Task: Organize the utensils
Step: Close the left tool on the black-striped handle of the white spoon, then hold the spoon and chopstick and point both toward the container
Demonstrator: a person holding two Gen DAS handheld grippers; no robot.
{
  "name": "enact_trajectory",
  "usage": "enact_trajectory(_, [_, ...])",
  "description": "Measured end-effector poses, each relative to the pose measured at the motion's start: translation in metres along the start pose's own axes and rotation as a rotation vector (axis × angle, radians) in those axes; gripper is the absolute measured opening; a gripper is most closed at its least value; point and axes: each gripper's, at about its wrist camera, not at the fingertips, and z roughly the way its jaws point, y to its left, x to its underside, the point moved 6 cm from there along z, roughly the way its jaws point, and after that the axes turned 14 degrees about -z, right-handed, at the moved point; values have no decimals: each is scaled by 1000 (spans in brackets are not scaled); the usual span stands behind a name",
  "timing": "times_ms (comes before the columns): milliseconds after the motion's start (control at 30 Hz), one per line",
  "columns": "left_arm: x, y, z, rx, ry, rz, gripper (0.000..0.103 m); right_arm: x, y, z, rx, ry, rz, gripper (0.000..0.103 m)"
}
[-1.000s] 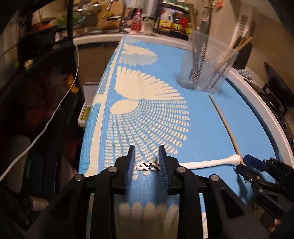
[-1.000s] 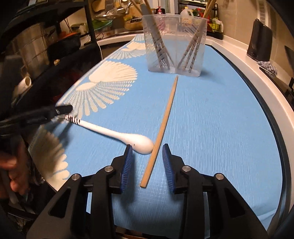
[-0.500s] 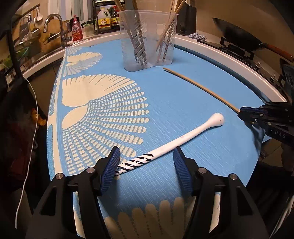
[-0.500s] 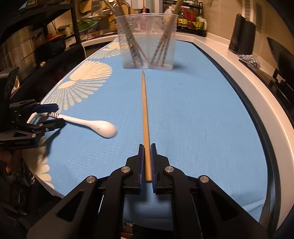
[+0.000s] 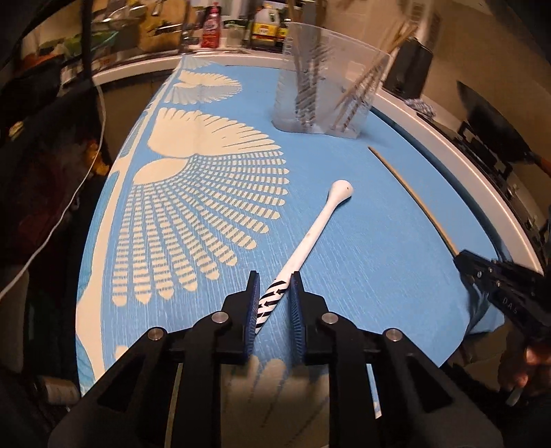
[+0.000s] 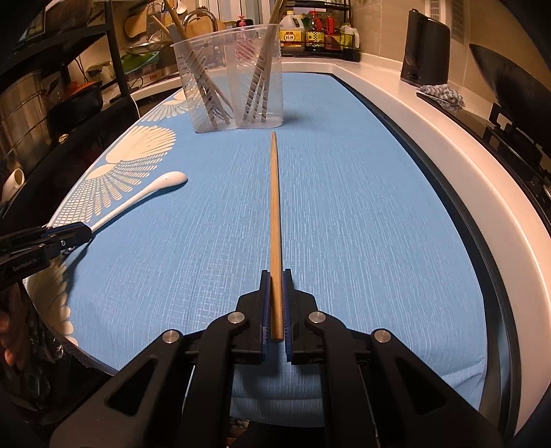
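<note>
A white spoon [image 5: 310, 237] with a black-striped handle lies on the blue cloth [image 5: 361, 275]. My left gripper [image 5: 273, 275] is closing on it; the striped handle runs slantwise between the pads and touches both. A wooden chopstick [image 6: 274, 206] points straight at the clear utensil holder [image 6: 227, 75], and my right gripper [image 6: 274, 274] is shut on its near end. In the right wrist view the spoon [image 6: 137, 200] and left gripper [image 6: 86, 234] are at the left. In the left wrist view the chopstick [image 5: 413, 196] and right gripper [image 5: 461, 256] are at the right.
The clear holder [image 5: 327, 86] at the far end of the cloth has several chopsticks and utensils leaning in it. A white counter rim [image 6: 465, 155] curves along the right. A black box [image 6: 425, 48], a rag [image 6: 442, 94] and sauce bottles [image 6: 313, 32] stand behind.
My left jaws opened wide, then narrowed onto the spoon's striped handle, and the spoon swung to point away. My right jaws shut on the chopstick's near end and lined up with the holder.
</note>
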Motion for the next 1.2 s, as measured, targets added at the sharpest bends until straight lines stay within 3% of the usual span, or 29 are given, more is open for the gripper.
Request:
enact_trajectory(167, [5,-1,-2,-61,-59,-208,18,-2,3,2,-25,-16,7,8])
enact_trajectory(300, [9,-33,9,-51,-59,-97,19,-4,9,3,-41,-26,-6,10])
enact_trajectory(400, [9,-37,6,-19,-70,-53,21,-3,8,2,-45,-24,-2,12])
enact_trajectory(467, [15,-40,7,-15,-54,24,31,-2,5,1,-40,-25,4,13])
enact_trajectory(633, [25,-47,5,-43,-86,156,31,-4,9,3,-34,-35,-22,16])
enact_trajectory(667, [24,-46,4,-35,-87,151,27,-5,10,3,-37,-36,-23,16])
enact_trajectory(700, [23,-47,4,-29,-88,141,15,-5,11,4,-39,-38,-24,16])
enact_trajectory(733, [21,-46,5,-24,-87,132,13,-6,12,4,-41,-38,-24,16])
enact_trajectory(833, [16,-39,5,-16,-95,71,11,-7,10,5,-47,-41,-15,14])
enact_trajectory(1033, [14,-16,-3,-102,-151,-33,10,-2,4,3,-17,-40,16,7])
enact_trajectory(1200, [14,-16,-3,3,-155,-59,11,-4,7,3,-16,-45,0,13])
